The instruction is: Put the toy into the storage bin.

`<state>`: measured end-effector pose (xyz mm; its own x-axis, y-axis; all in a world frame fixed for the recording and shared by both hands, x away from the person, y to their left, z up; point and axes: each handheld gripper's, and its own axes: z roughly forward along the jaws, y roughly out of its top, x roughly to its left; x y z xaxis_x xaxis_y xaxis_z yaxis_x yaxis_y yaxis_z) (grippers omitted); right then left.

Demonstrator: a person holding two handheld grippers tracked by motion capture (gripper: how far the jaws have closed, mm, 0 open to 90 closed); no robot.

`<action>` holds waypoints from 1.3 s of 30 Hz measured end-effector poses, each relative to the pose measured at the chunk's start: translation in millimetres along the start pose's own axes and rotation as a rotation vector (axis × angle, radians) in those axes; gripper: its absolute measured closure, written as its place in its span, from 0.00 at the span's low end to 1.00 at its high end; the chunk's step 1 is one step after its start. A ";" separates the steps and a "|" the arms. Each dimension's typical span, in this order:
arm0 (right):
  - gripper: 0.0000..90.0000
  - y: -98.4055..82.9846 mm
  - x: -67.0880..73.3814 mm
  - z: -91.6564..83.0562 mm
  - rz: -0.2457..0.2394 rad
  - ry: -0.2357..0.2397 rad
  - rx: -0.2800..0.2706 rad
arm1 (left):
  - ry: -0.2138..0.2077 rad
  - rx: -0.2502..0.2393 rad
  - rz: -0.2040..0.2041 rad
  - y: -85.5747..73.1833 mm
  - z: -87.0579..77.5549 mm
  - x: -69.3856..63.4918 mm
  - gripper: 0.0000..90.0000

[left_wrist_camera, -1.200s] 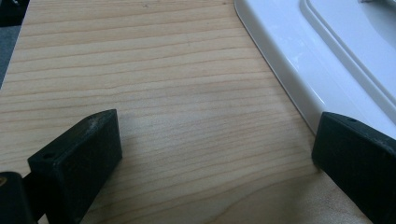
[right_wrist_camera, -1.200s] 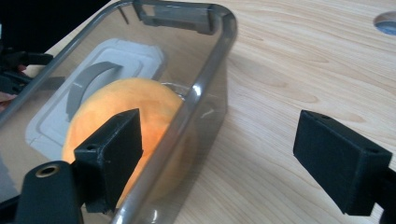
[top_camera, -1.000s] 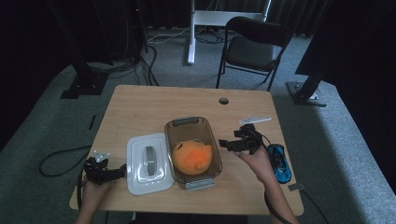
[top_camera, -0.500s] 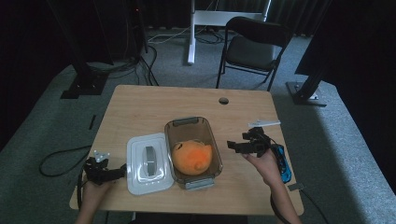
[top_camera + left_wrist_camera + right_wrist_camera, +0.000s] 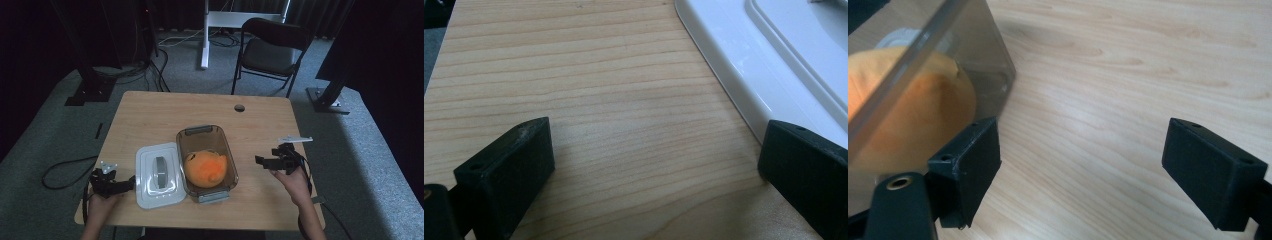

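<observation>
High view takes in the wooden table (image 5: 150, 115), and at its middle the clear container (image 5: 206, 156) holding an orange soft toy (image 5: 205, 167), with the white lid (image 5: 156, 174) lying flat just left of it, touching or nearly so. The right gripper (image 5: 260, 160) hovers to the container's right, jaws wide apart and empty; in the right gripper view the container wall (image 5: 948, 65) sits beside one jaw. The left gripper (image 5: 131, 181) rests at the lid's left edge, jaws also apart with nothing between them, one jaw close against the lid rim (image 5: 734, 95). Judging by this, the toy is already in and closing the box is the step in hand: the next move calls for the left jaws to pinch the lid's rim.
</observation>
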<state>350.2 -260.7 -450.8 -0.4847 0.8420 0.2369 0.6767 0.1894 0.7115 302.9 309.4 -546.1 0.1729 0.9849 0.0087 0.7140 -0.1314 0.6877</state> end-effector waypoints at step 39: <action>0.17 -61.3 -82.4 -35.6 0.195 -0.199 -0.003 | -0.001 0.001 0.001 0.0 0.0 0.1 0.02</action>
<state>329.0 -359.7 -490.4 -0.2268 0.9450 0.2358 0.7446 0.0122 0.6674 302.9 309.5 -546.1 0.1745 0.9846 0.0086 0.7142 -0.1326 0.6873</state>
